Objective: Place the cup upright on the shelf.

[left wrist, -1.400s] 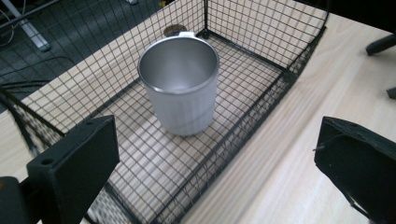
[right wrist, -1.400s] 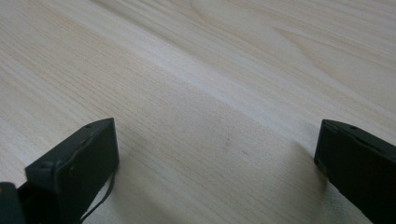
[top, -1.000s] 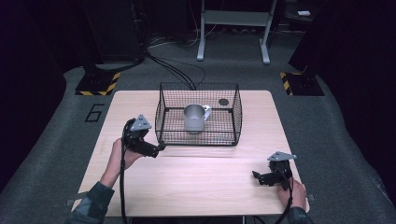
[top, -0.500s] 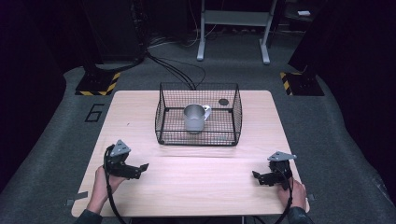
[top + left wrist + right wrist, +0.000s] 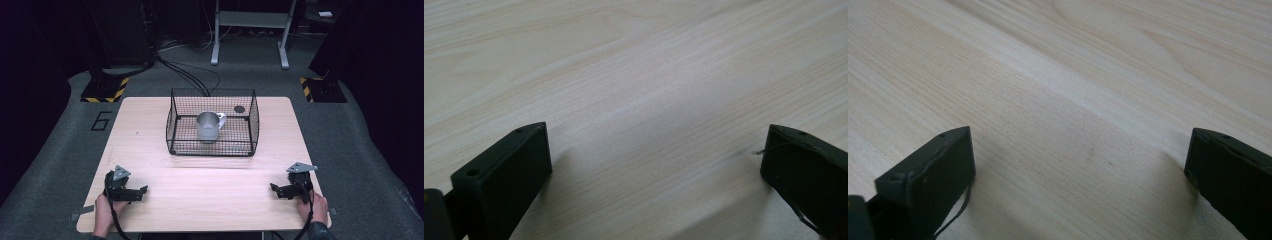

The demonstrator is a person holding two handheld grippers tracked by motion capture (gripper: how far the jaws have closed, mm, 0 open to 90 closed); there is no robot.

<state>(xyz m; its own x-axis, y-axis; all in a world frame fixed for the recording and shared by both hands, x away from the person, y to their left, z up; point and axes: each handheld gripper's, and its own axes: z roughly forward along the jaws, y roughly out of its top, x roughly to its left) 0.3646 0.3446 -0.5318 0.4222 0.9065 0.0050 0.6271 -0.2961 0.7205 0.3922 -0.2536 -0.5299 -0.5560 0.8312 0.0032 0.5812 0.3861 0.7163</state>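
One mug point(image 5: 208, 126) stands upright inside one wire basket point(image 5: 212, 148), well ahead of both grippers and between their lines. One dark disc point(image 5: 239, 109) lies behind the mug, by the basket's far wall. The left gripper point(image 5: 142, 190) rests near the table point(image 5: 210, 192) front edge, jaws apart on bare wood. The right gripper point(image 5: 273, 188) rests likewise, jaws apart, holding nothing. Open tabletop spans between the two.

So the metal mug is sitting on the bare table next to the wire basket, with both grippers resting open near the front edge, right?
Not quite: the metal mug stands inside the wire basket, not beside it, as the high view shows. The rest holds: the left gripper and right gripper rest open near the table's front edge.
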